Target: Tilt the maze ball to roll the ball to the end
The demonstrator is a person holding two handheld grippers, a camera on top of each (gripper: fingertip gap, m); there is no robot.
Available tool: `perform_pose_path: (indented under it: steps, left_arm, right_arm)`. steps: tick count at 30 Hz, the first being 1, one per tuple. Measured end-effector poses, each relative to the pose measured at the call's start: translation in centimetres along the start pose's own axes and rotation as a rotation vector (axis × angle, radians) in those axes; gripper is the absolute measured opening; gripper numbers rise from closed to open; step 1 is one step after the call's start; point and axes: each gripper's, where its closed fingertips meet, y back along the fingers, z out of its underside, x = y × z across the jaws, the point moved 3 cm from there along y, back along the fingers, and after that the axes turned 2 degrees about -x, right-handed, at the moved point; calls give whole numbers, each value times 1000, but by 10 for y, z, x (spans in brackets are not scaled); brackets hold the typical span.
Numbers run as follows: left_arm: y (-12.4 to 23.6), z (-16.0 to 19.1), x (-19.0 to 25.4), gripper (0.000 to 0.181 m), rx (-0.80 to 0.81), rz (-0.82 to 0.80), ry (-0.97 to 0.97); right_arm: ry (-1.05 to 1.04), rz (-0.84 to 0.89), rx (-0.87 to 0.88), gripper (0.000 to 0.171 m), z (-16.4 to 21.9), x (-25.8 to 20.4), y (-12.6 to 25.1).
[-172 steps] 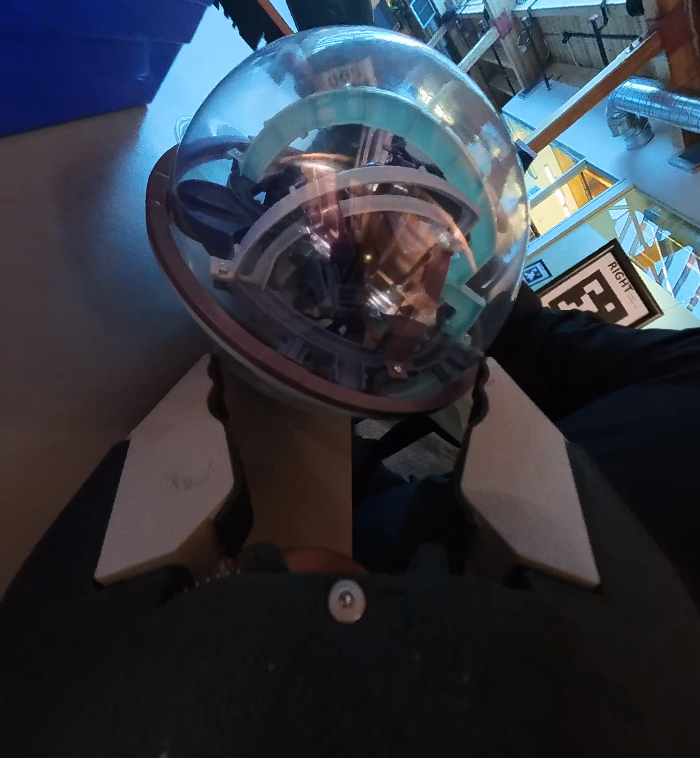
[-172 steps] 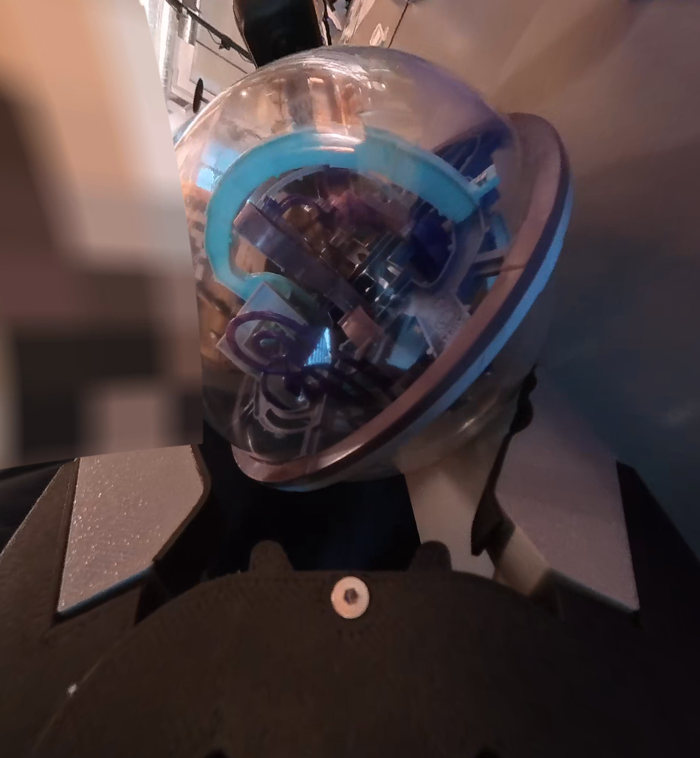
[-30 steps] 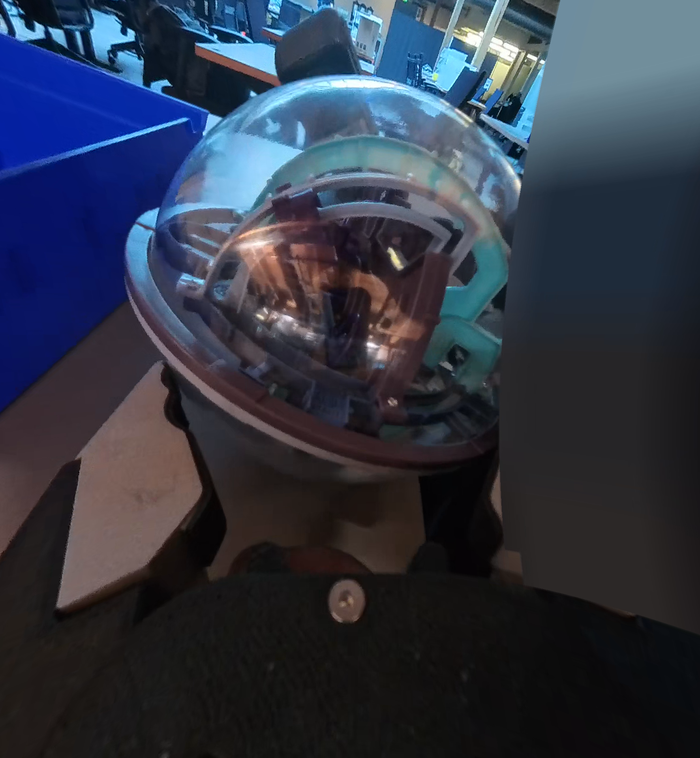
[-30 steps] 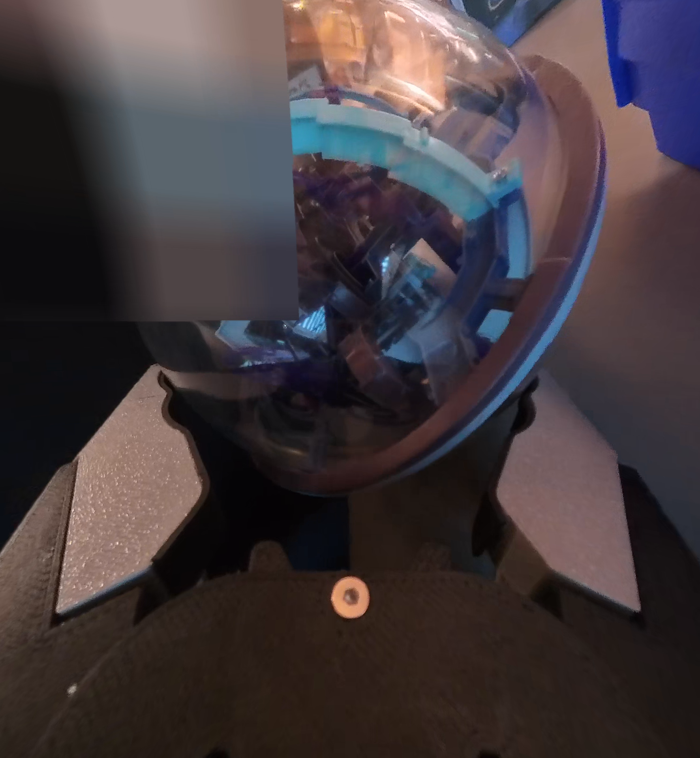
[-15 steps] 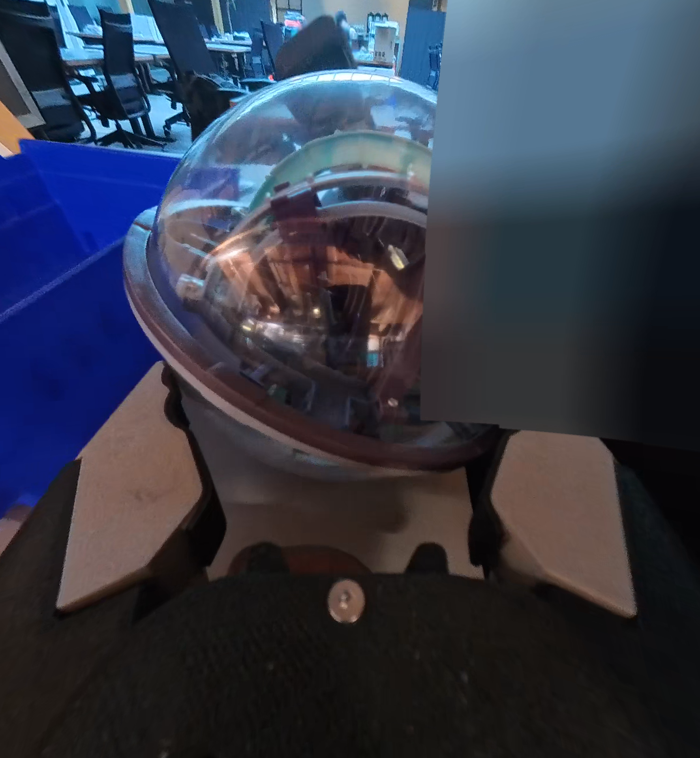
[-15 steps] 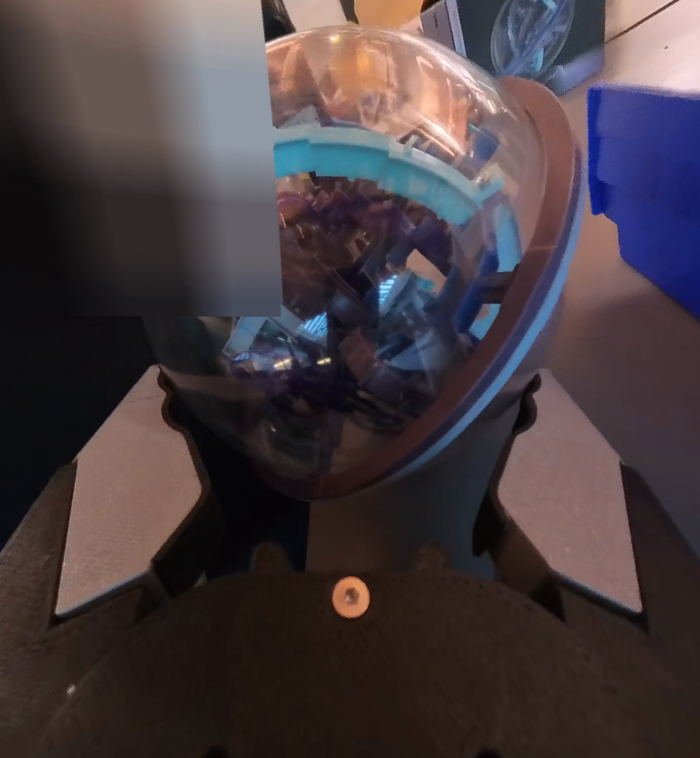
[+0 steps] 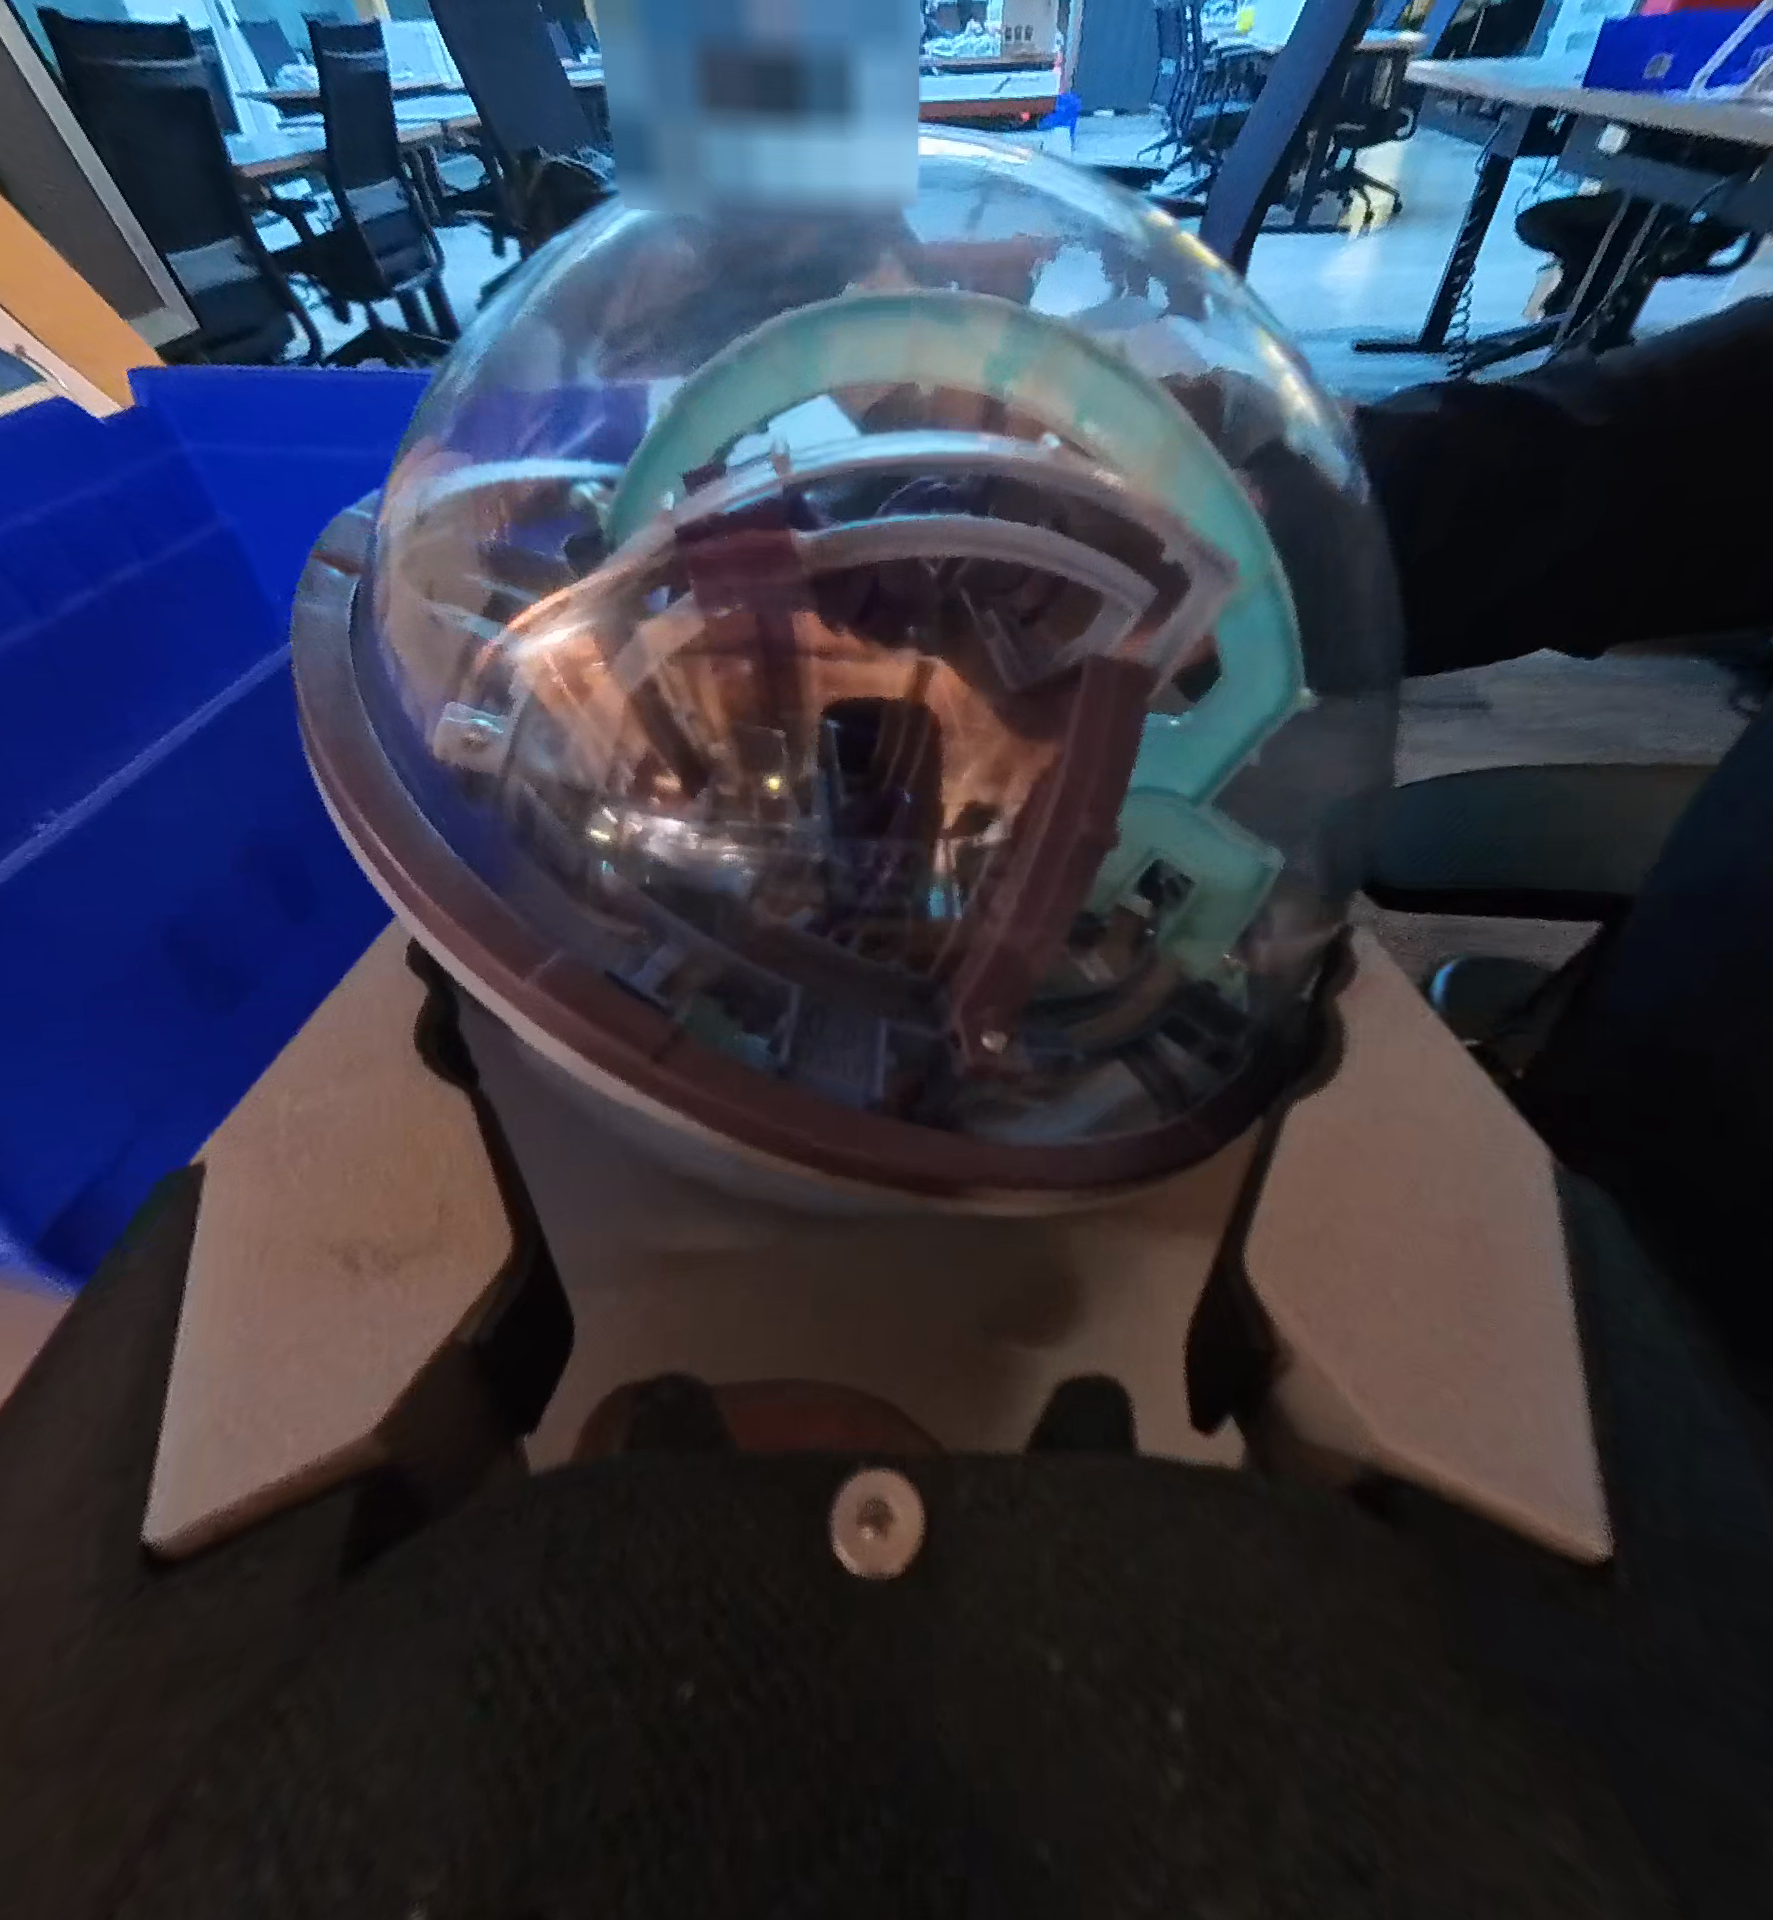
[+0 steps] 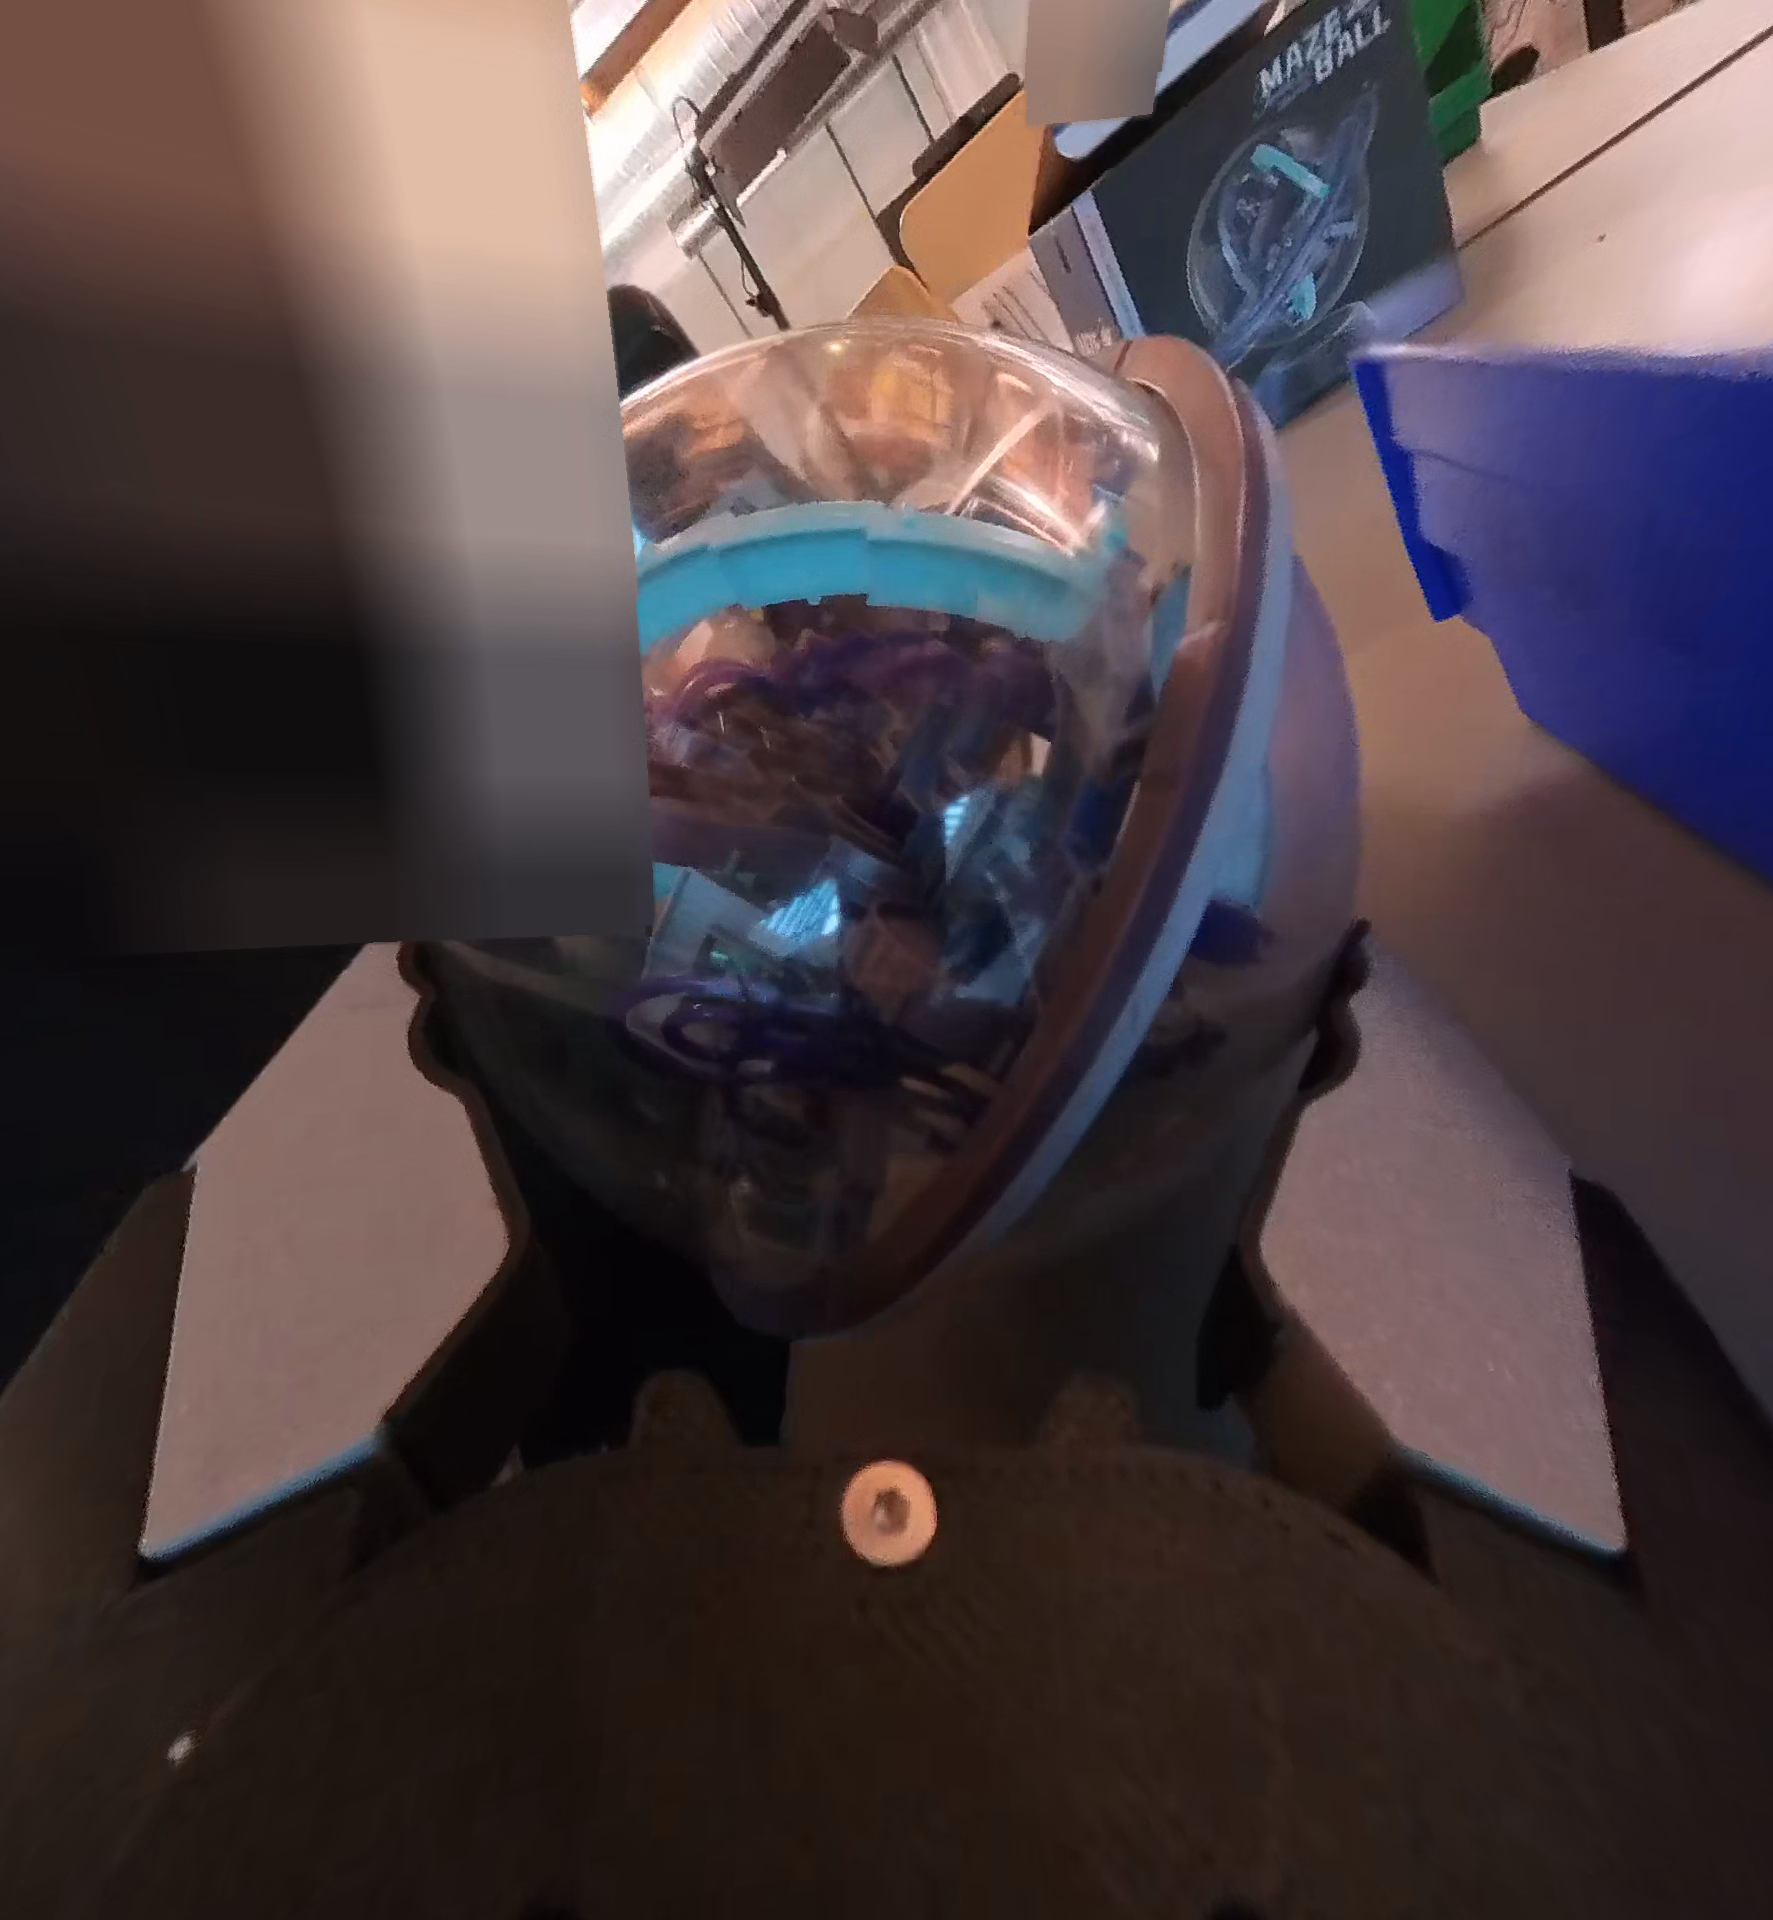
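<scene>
Swinging round since a second ago, the maze ball (image 7: 861,707) is now showing more of the room and chairs behind it in the left view, and the blue bin (image 8: 1640,582) is sliding lower beside it in the right view. Both the left gripper (image 7: 877,1049) and the right gripper (image 8: 882,1049) are clenching the maze ball between their jaws. Likely risks: the smooth dome slipping if either grip eases, or a sharp tilt sending the small ball off its track; I cannot make that ball out. Counted: one maze ball, two grippers, one blue bin, one printed box (image 8: 1277,229).
</scene>
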Motion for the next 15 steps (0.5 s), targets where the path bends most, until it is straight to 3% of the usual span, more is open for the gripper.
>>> perform_pose_path:
  steps: [15]
  left_arm:
    - [6, -27, -16, 156, -27, -38, -216]
  right_arm:
    - [206, -25, 64, 158, -22, -2, 3]
